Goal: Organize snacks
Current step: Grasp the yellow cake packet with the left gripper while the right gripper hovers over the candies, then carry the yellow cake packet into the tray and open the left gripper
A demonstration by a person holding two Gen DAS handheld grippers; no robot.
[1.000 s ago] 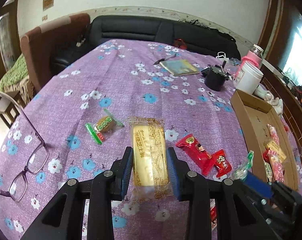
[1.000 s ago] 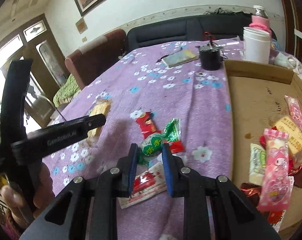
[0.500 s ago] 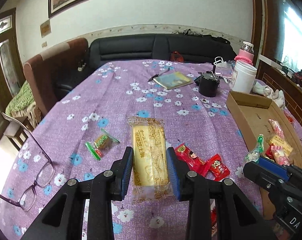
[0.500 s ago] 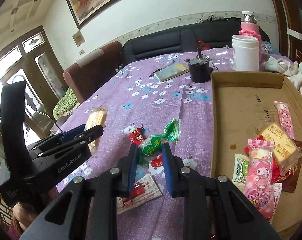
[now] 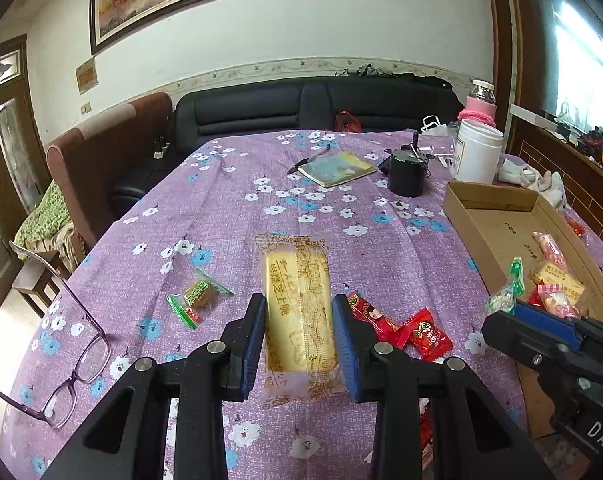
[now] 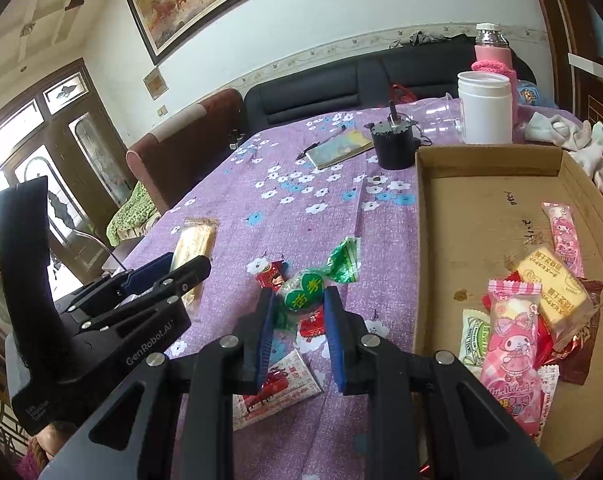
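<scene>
My left gripper (image 5: pixel 299 316) is shut on a long yellow cake bar (image 5: pixel 297 304) in a clear wrapper, held above the purple flowered tablecloth (image 5: pixel 261 208). The same bar (image 6: pixel 193 246) shows in the right wrist view, in the left gripper (image 6: pixel 173 276). My right gripper (image 6: pixel 297 306) is shut on a green wrapped candy (image 6: pixel 307 292), whose twisted end sticks up to the right. The cardboard tray (image 6: pixel 489 160) lies to the right with several snack packs (image 6: pixel 513 340) at its near end. On the cloth lie red packets (image 5: pixel 397 326) and a small green-wrapped sweet (image 5: pixel 197 294).
Eyeglasses (image 5: pixel 77 364) rest at the table's left edge. At the back stand a black pot (image 5: pixel 407 172), a notebook with a pen (image 5: pixel 337 168), a white jar (image 5: pixel 477 152) and a pink flask (image 5: pixel 481 104). A sofa (image 5: pixel 321 104) runs behind the table.
The left gripper has lifted and tilted up with the cake bar, so more of the wall and tray show. The right gripper has kept its hold on the green candy, shifting slightly toward the tray.
</scene>
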